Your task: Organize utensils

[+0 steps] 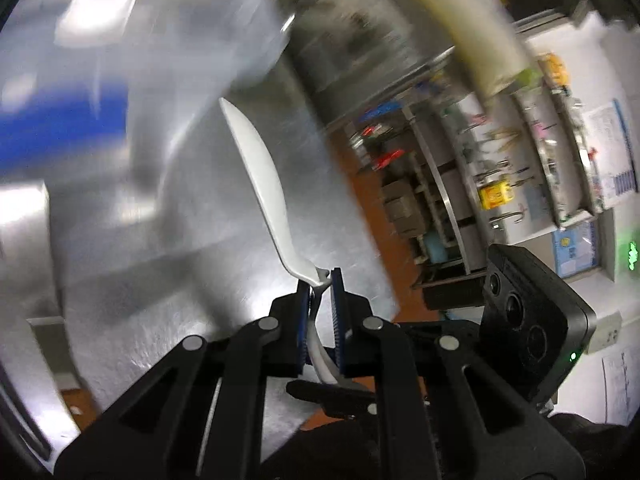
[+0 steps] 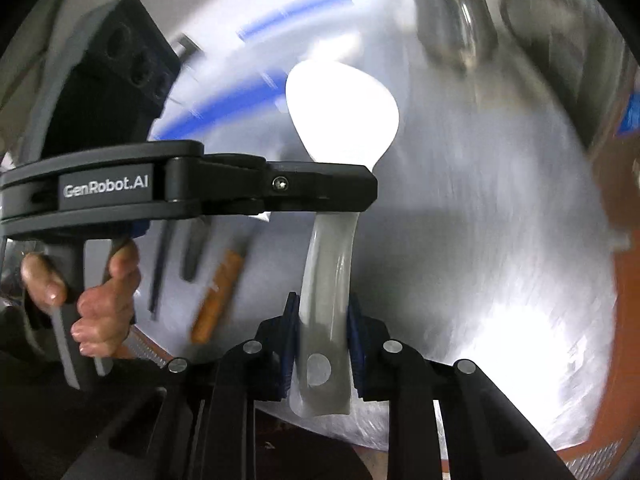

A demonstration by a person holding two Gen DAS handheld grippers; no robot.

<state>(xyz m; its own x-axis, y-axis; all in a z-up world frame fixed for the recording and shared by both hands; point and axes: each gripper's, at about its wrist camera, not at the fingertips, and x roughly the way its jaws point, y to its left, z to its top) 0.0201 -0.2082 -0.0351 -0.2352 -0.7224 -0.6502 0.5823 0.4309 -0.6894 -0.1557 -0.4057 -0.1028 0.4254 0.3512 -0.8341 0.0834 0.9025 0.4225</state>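
Observation:
Both grippers hold one white spoon above a steel table. In the left wrist view my left gripper (image 1: 323, 280) is shut on the white spoon (image 1: 264, 184) at the neck, seen edge-on, bowl pointing up and away. In the right wrist view my right gripper (image 2: 323, 312) is shut on the spoon's handle (image 2: 328, 280). The spoon's bowl (image 2: 342, 112) rises beyond the left gripper (image 2: 320, 190), which crosses from the left and clamps the neck. A hand (image 2: 104, 296) grips the left tool's handle.
The steel table (image 2: 480, 220) fills both views, blurred by motion. Several dark and wooden-handled utensils (image 2: 218, 296) lie at the left on it. Shelves with hanging tools (image 1: 500, 168) stand at the right. A pale tube (image 1: 460, 20) crosses the top. The floor is orange (image 1: 360, 184).

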